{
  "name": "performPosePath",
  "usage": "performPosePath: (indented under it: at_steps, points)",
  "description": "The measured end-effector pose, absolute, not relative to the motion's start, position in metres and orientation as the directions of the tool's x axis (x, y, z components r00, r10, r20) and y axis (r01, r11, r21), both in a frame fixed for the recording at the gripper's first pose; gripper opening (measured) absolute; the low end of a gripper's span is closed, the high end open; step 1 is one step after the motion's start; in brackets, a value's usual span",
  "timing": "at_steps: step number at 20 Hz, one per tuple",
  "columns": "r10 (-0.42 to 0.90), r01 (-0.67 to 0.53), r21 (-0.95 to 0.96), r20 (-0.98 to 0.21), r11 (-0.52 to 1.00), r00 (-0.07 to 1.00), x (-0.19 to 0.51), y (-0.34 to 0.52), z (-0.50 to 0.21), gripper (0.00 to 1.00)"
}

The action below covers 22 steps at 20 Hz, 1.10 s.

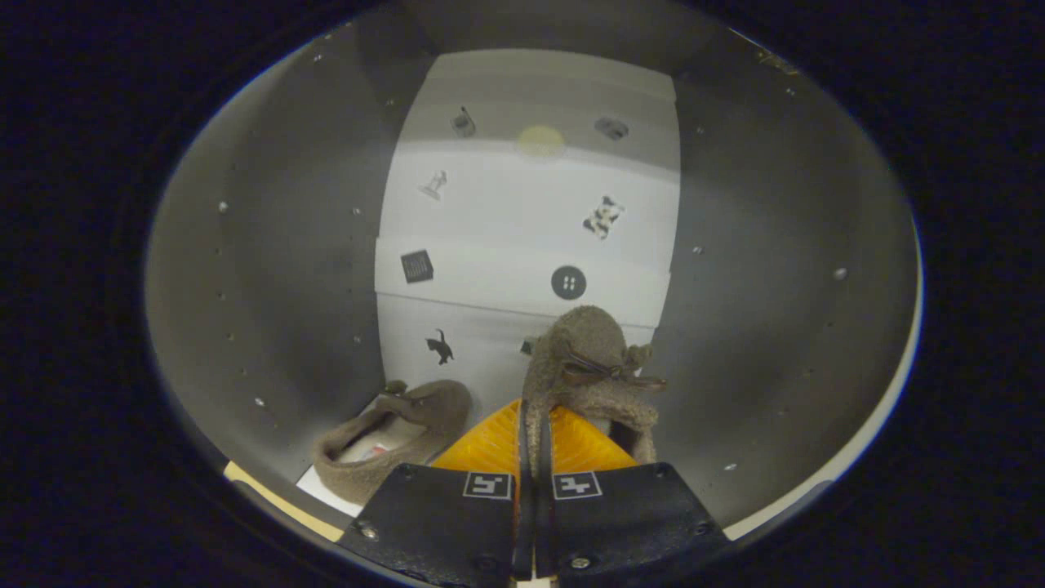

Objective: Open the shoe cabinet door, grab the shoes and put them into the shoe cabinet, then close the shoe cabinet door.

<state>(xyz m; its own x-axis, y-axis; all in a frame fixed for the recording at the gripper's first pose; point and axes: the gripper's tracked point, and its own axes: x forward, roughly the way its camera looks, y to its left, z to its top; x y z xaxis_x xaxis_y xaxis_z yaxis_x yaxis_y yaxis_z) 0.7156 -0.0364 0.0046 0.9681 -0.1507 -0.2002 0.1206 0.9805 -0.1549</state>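
I am looking into the shoe cabinet [269, 269], whose grey side walls close in on both sides. My gripper [532, 433] is shut on the fuzzy brown shoe [592, 359], pinching its rim between both fingers; the shoe hangs upright just ahead of them, with a small bow on its top. A second matching brown shoe [392, 433] lies on the cabinet floor to the left of my fingers, its opening facing up. The cabinet door is out of sight.
The white back panel [522, 212] carries several small dark stickers and has horizontal seams. Small round studs dot both grey side walls. A pale strip of the cabinet's front edge [277, 502] runs below the lying shoe.
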Motion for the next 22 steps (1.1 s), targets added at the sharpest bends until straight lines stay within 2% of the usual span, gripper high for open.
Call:
performPosePath:
  at_steps: [4, 11, 16, 19, 22]
  points:
    - [-0.189, 0.152, -0.135, -0.324, 0.979, 0.927, 0.74, -0.046, -0.044, 0.06]
    - [-0.176, 0.141, -0.118, -0.388, 0.983, 0.905, 0.766, -0.033, -0.066, 0.16]
    - [-0.19, 0.166, -0.097, -0.383, 0.981, 0.904, 0.744, -0.031, -0.054, 0.42]
    - [-0.203, 0.189, -0.074, -0.338, 0.979, 0.919, 0.714, -0.029, -0.031, 0.47]
    - [-0.19, 0.185, -0.045, -0.274, 0.982, 0.943, 0.672, -0.016, -0.002, 0.68]
